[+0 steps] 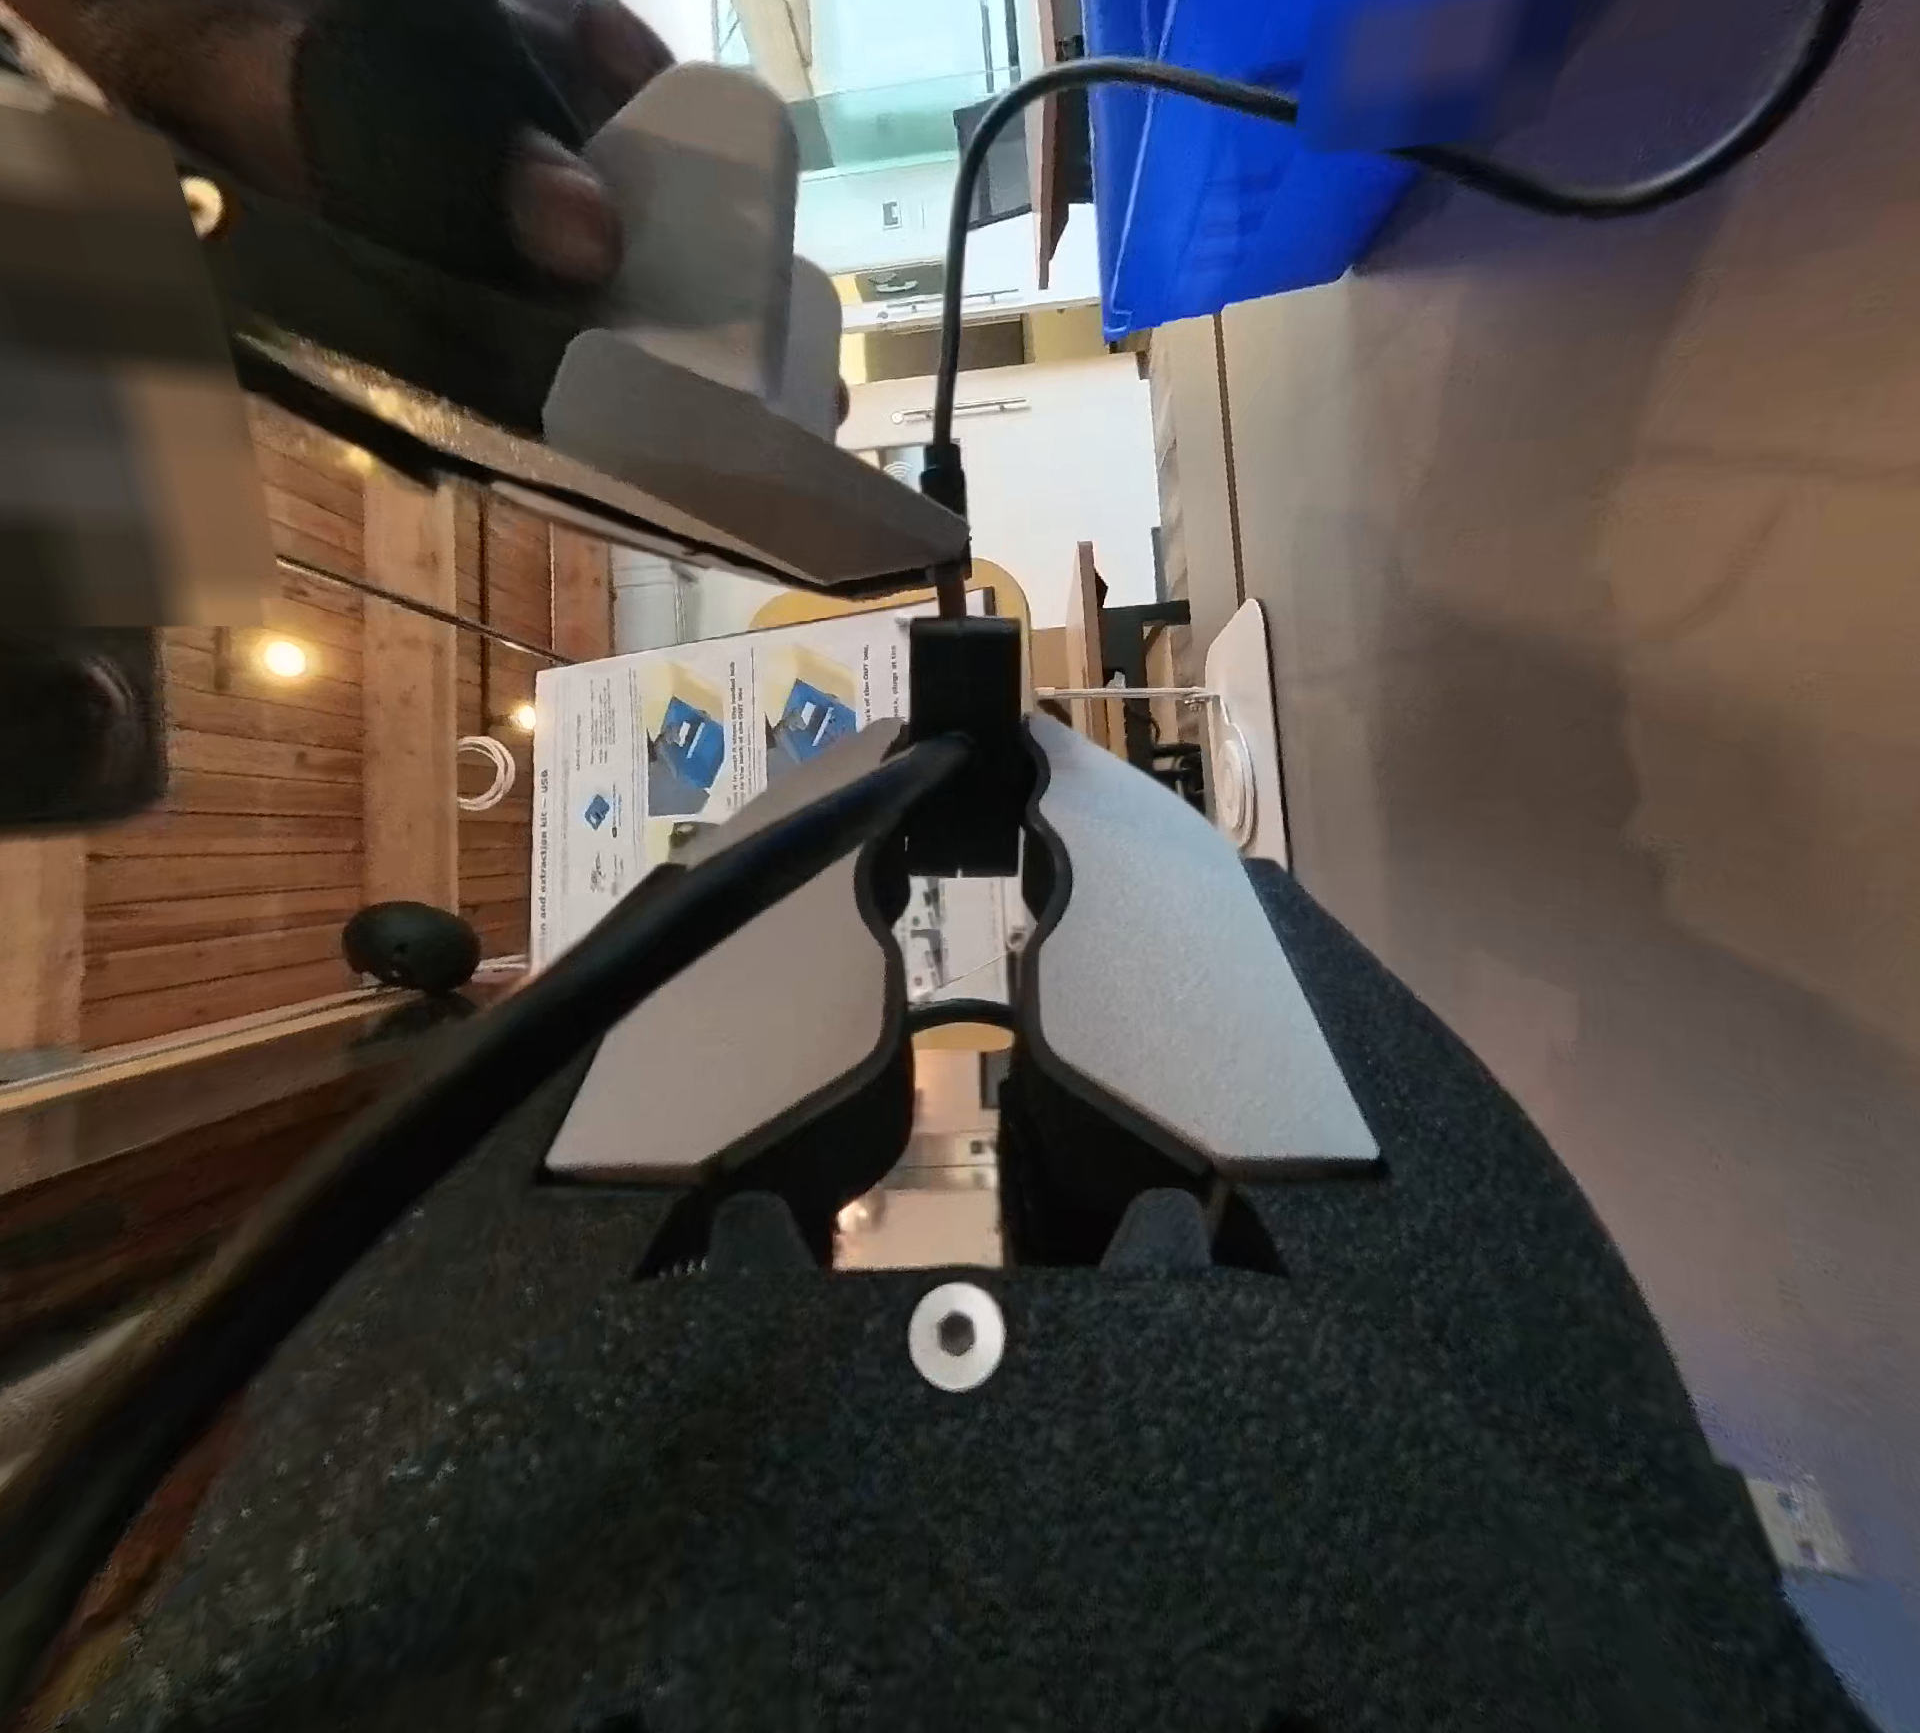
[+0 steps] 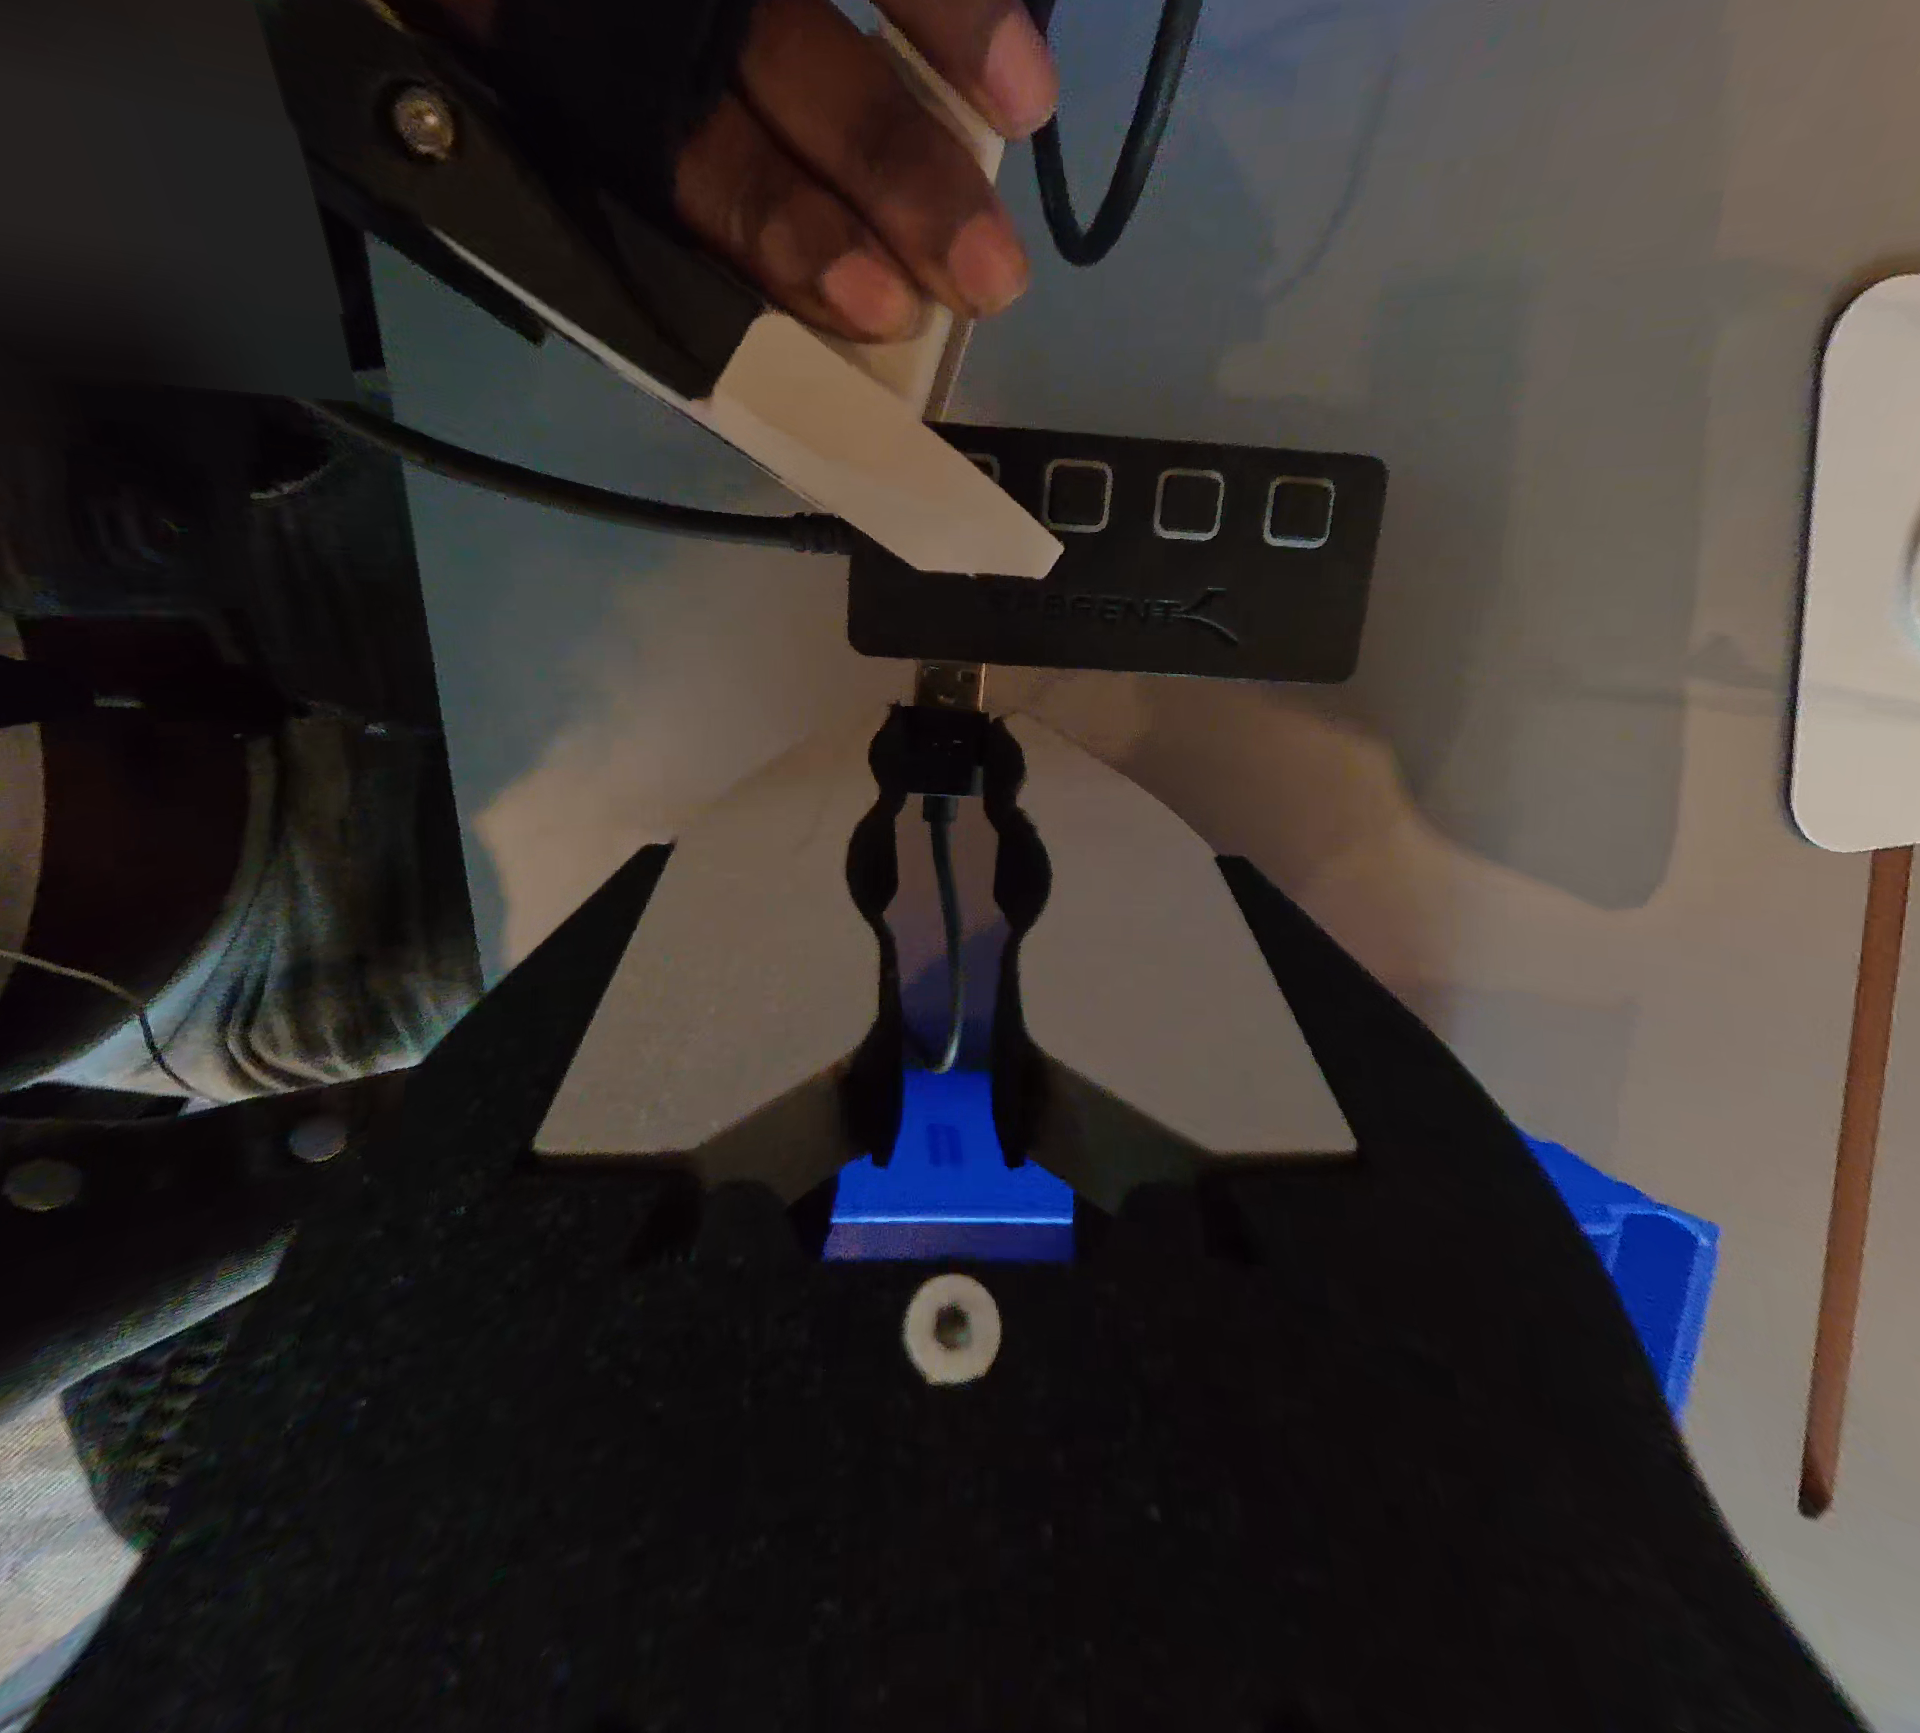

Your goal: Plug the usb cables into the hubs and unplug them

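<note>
The light, rigid USB plug, clenched by its black housing in the right hand-held gripper, is held at the hub's edge on the worktop, while the left hand-held gripper grips the hub end, which is best pinched on its hard shell, since its limp cable gives no purchase.

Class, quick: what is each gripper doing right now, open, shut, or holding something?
Left gripper: shut on the black USB hub.
Right gripper: shut on the USB plug, its metal tip at the hub's edge.

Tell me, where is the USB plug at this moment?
In the right wrist view the USB plug sits at centre, pinched in the right gripper, its metal tip at the near edge of the black hub on the grey table.
</note>
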Demonstrator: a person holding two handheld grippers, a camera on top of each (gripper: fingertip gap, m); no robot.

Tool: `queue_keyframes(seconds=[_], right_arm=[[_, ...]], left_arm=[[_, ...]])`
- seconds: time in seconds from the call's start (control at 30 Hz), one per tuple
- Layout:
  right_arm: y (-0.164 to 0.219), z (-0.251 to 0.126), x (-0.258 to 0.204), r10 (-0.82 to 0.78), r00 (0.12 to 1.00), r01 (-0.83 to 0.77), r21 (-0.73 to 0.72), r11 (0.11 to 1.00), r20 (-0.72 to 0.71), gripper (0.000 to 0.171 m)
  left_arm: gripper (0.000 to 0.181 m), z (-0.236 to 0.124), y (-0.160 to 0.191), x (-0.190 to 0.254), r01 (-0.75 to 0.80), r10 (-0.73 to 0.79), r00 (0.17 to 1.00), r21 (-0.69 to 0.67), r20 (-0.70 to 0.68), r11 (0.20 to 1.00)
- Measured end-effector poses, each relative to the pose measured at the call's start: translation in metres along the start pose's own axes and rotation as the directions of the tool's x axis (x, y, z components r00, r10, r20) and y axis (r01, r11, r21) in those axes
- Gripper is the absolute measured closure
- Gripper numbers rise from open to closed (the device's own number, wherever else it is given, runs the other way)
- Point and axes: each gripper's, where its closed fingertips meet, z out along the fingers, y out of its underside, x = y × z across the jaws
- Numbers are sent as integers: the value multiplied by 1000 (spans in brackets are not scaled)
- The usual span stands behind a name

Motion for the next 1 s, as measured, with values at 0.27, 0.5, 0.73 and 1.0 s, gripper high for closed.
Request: queue_keyframes(seconds=[0.27, 0.5, 0.73, 1.0], right_arm=[[4, 5, -5, 8, 999, -9, 21, 1000, 36, 159], [-9, -2, 0, 39, 999, -38, 141, 989, -10, 157], [-23, -24, 1, 45, 997, -20, 329, 944, -68, 127], [15, -89, -6, 205, 973, -92, 644, 759, -102, 119]], left_arm=[[165, 3, -12, 7, 73, -71, 997, 36, -32, 997], [165, 2, -1, -3, 71, -71, 997, 11, 17, 997], [164, -8, 29, -26, 267, -267, 961, 15, 65, 964], [165, -21, 56, -45, 442, -443, 891, 31, 102, 896]])
